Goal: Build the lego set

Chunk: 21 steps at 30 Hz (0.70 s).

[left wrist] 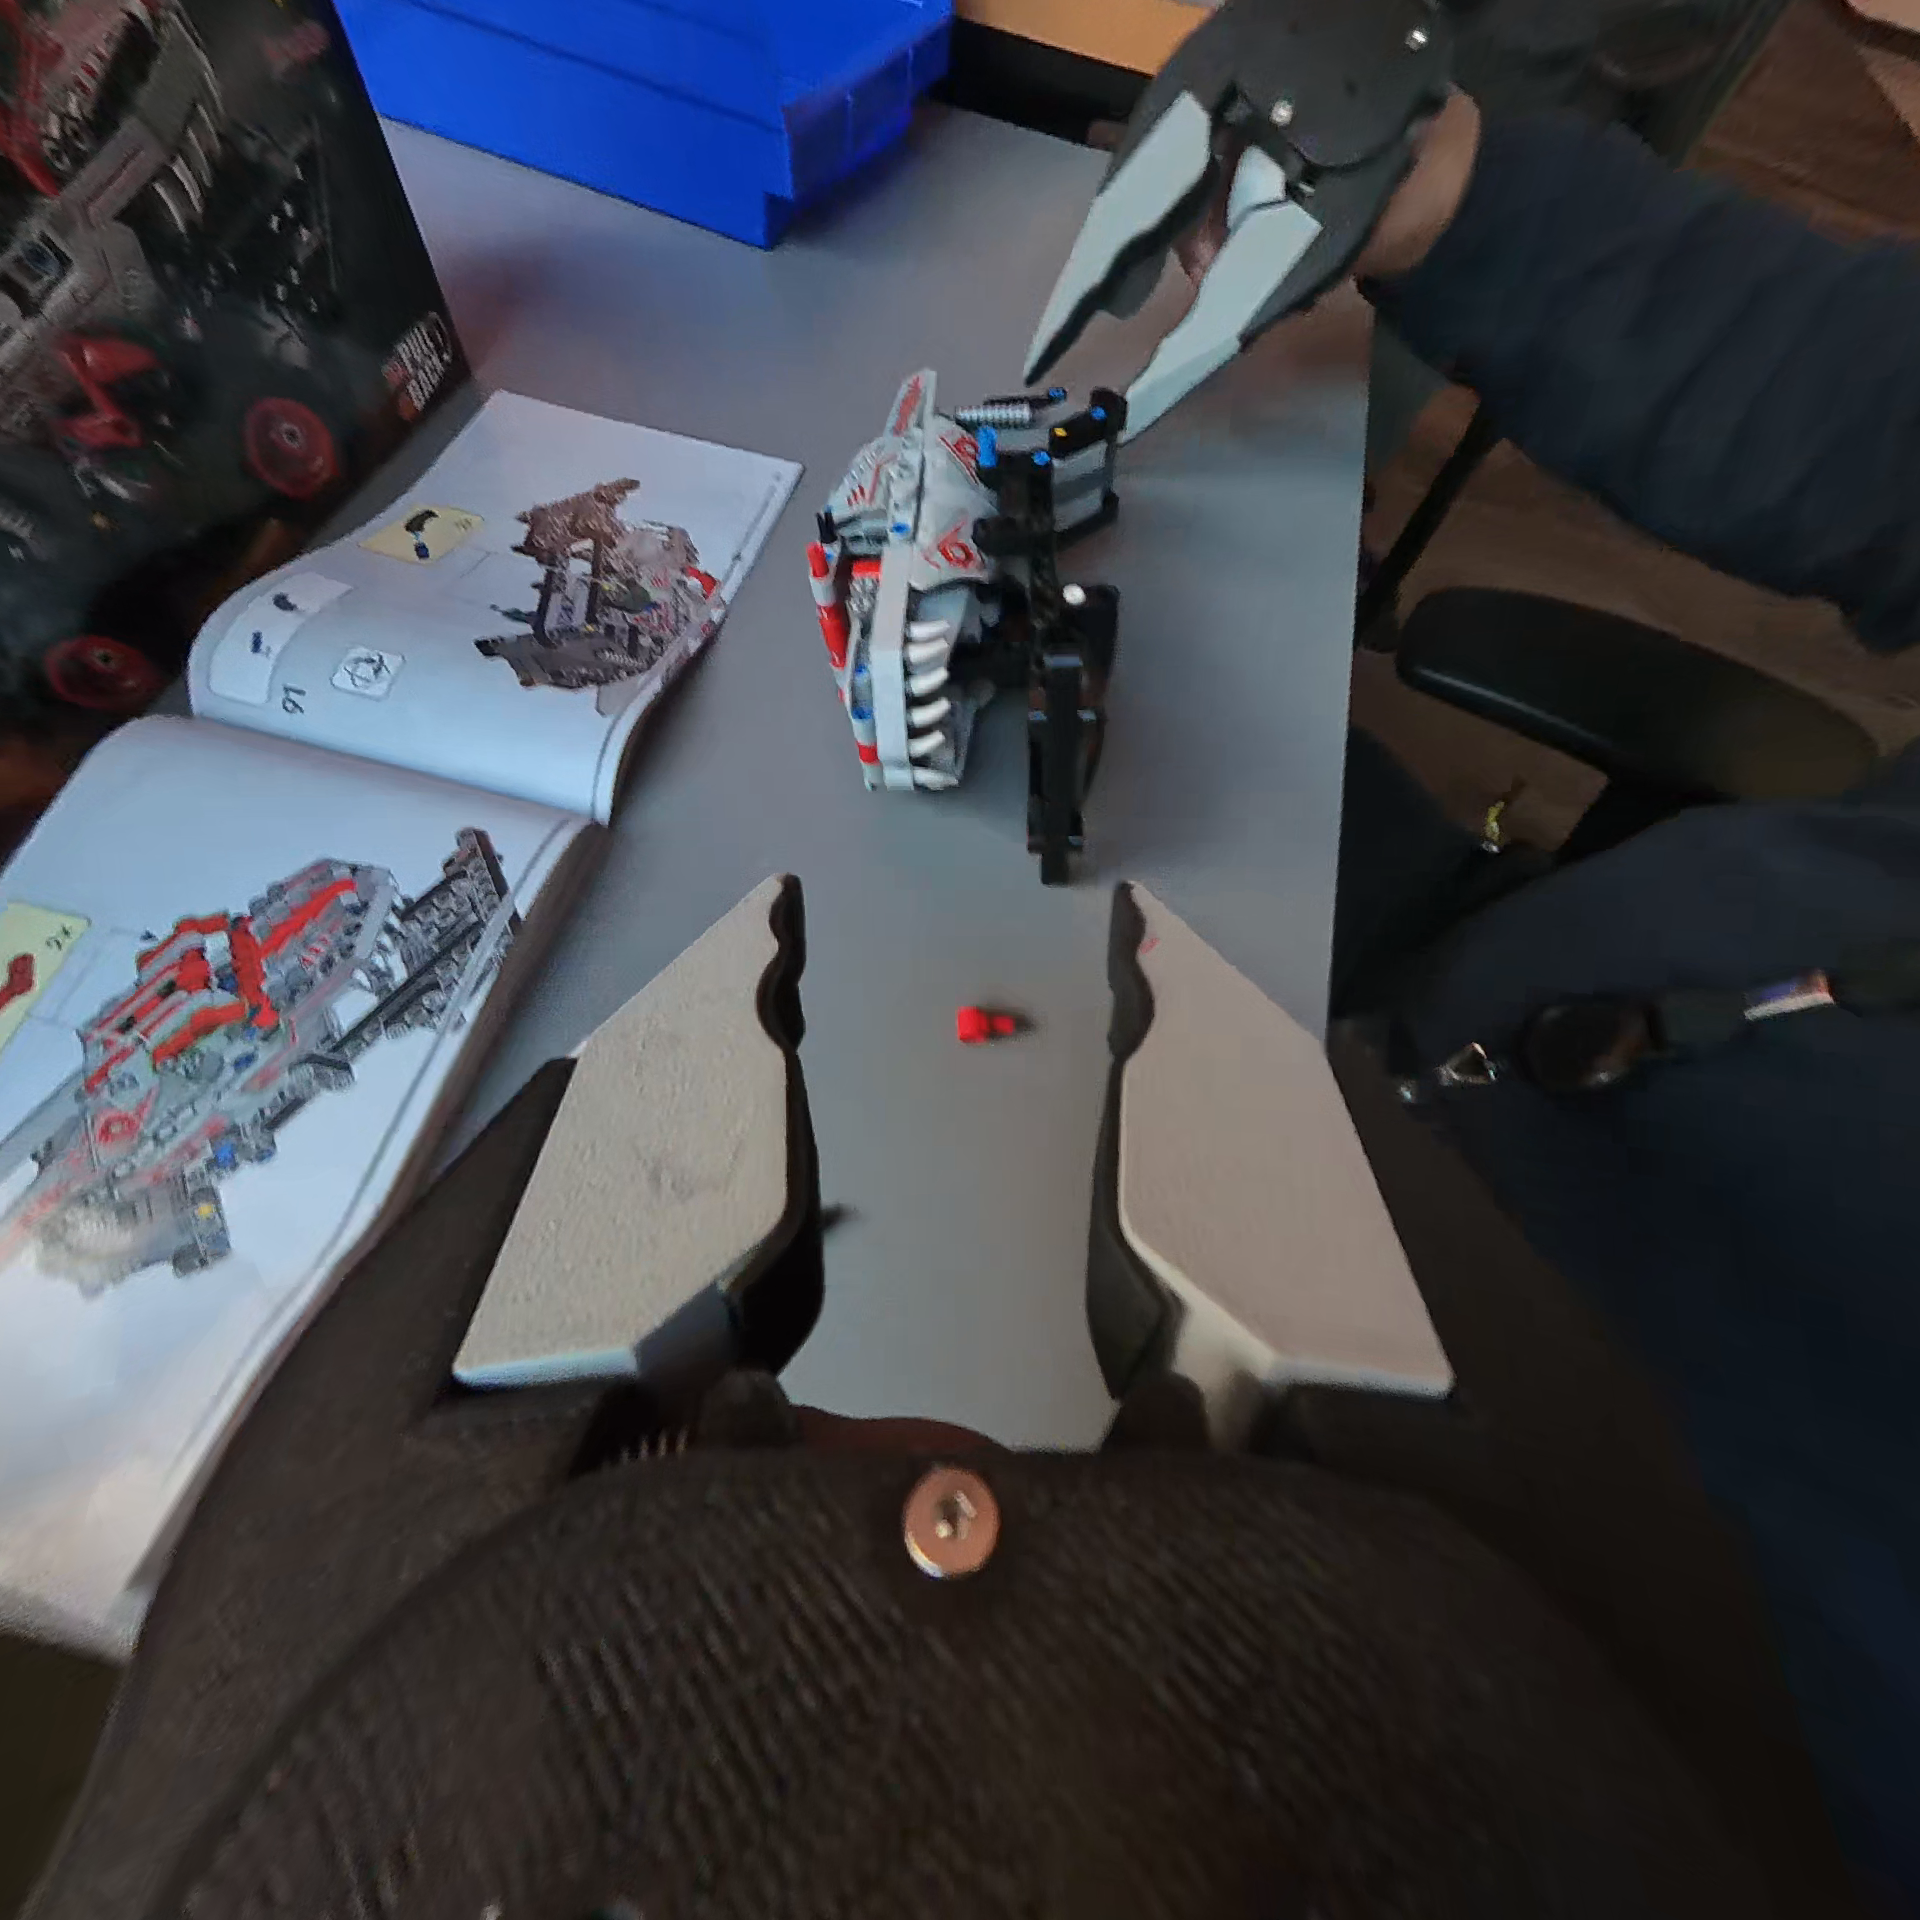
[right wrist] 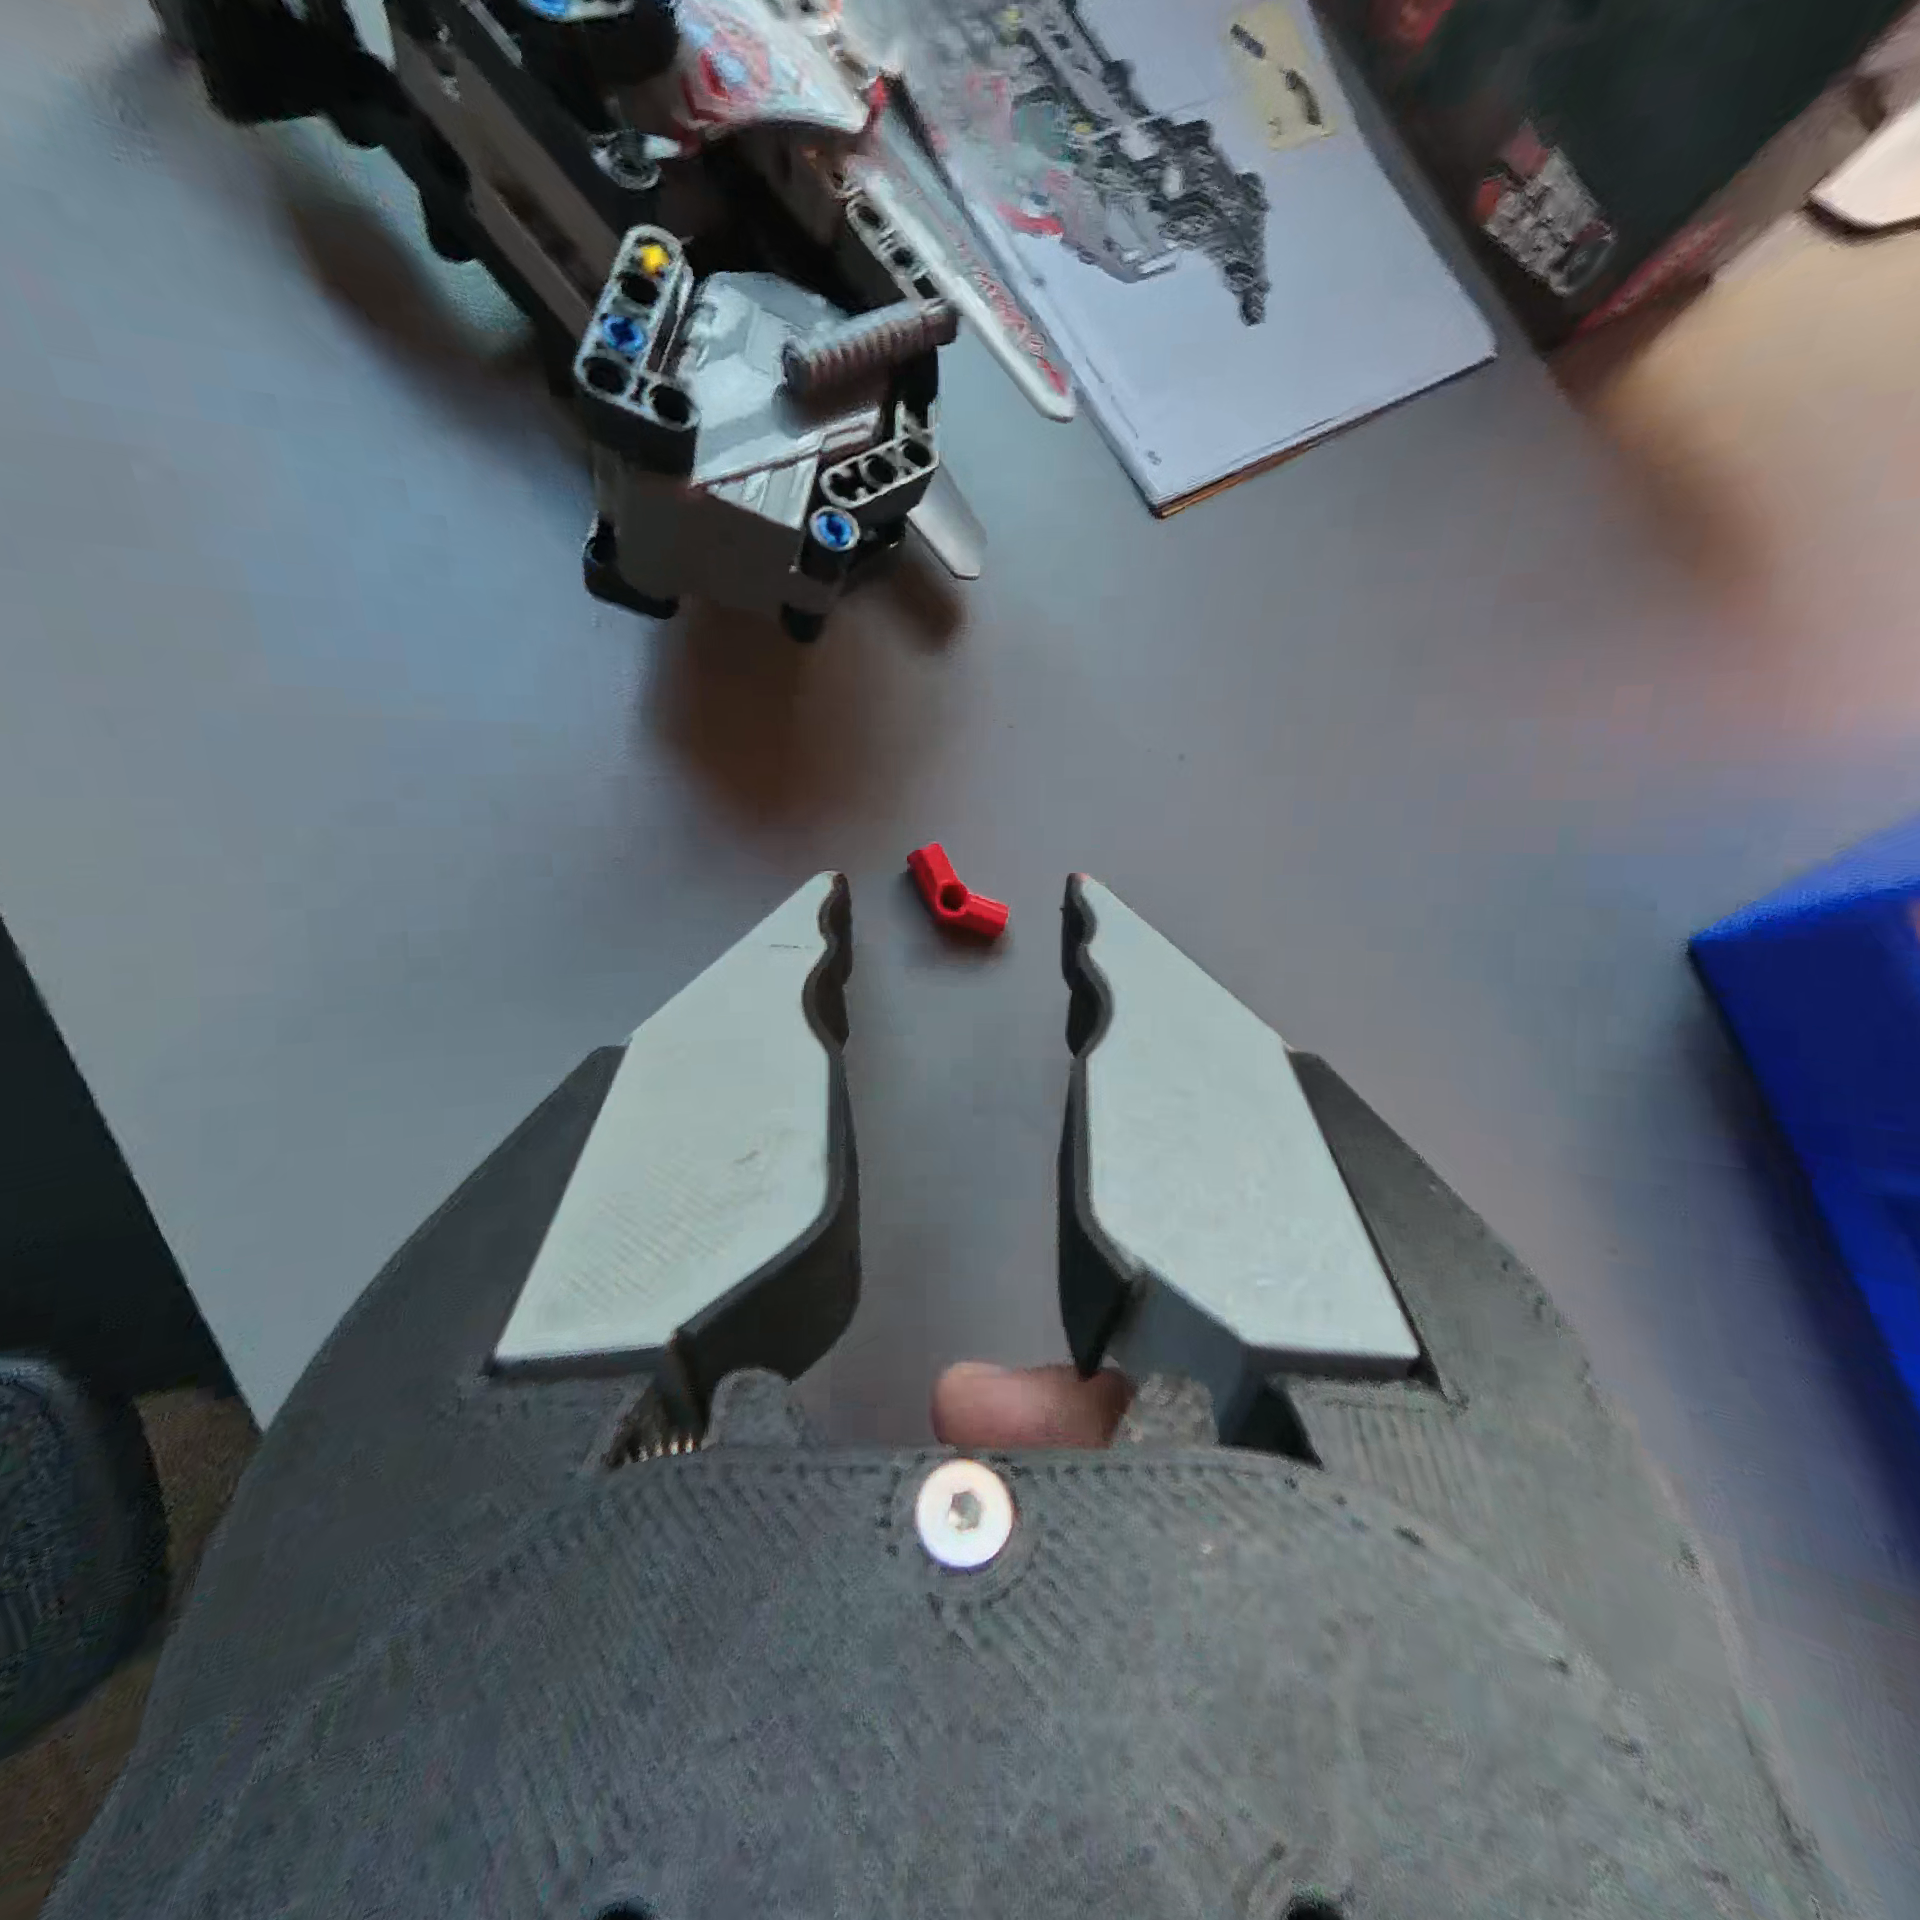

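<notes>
A partly built grey, red and black lego model [left wrist: 956,592] with white teeth lies on the grey table [left wrist: 1226,727]. My left gripper [left wrist: 958,906] is open and empty. A small red piece [left wrist: 987,1023] lies on the table between its fingers, short of the model. My right gripper [left wrist: 1086,400] shows at the model's far end, open. In the right wrist view my right gripper [right wrist: 953,883] is open and empty over a red angled connector [right wrist: 961,902] that lies between its tips. The model's grey rear block [right wrist: 727,457] with blue pins is just beyond.
An open instruction booklet [left wrist: 312,935] lies left of the model and also shows in the right wrist view [right wrist: 1247,260]. The set's box [left wrist: 156,312] stands behind it. A blue bin [left wrist: 675,94] is at the back. The table edge [left wrist: 1345,727] runs close on the right, with a chair and a person's dark sleeve [left wrist: 1662,364] past it. The gap from one gripper's tips to the other's is roughly 30 centimetres.
</notes>
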Each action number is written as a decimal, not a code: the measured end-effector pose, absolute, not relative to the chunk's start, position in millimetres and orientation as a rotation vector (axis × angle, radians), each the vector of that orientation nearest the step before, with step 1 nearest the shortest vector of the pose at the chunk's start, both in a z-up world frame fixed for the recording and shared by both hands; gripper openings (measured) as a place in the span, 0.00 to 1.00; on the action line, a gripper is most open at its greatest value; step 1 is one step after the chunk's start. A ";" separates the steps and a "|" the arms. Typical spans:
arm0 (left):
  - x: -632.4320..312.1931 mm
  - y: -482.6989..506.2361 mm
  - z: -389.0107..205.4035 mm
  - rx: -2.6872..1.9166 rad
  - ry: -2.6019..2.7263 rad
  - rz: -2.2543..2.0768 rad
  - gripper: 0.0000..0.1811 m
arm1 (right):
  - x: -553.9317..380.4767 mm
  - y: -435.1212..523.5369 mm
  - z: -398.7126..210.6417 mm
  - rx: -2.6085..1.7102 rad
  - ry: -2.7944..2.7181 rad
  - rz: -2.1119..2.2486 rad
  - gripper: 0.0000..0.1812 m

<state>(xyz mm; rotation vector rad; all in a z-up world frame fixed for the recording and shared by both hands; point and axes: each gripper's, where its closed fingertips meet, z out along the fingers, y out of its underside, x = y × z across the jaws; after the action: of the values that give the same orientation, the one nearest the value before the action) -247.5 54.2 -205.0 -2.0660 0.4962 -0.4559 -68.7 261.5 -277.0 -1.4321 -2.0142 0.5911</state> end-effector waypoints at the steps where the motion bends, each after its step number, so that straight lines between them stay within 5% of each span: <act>1: -245.9 46.6 -208.5 -2.065 0.506 -0.460 0.31 | -67.0 261.1 -282.4 -1.441 -2.064 0.595 0.17; 6: -238.0 24.9 -229.7 -2.077 0.493 -0.477 0.29 | -69.1 253.8 -287.9 -1.419 -2.110 0.650 0.02; 16: -222.5 16.8 -231.0 -2.079 0.555 -0.466 0.27 | -62.9 250.1 -280.5 -1.469 -1.983 0.640 0.02; 21: -233.2 3.9 -240.5 -2.077 0.548 -0.272 0.24 | -64.7 201.0 -229.6 -1.387 -1.876 0.782 0.02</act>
<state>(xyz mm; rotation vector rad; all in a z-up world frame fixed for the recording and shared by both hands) -233.2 3.9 -240.5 -2.0769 0.5478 -0.2725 -64.7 201.0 -229.6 -1.3867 -1.8762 0.7819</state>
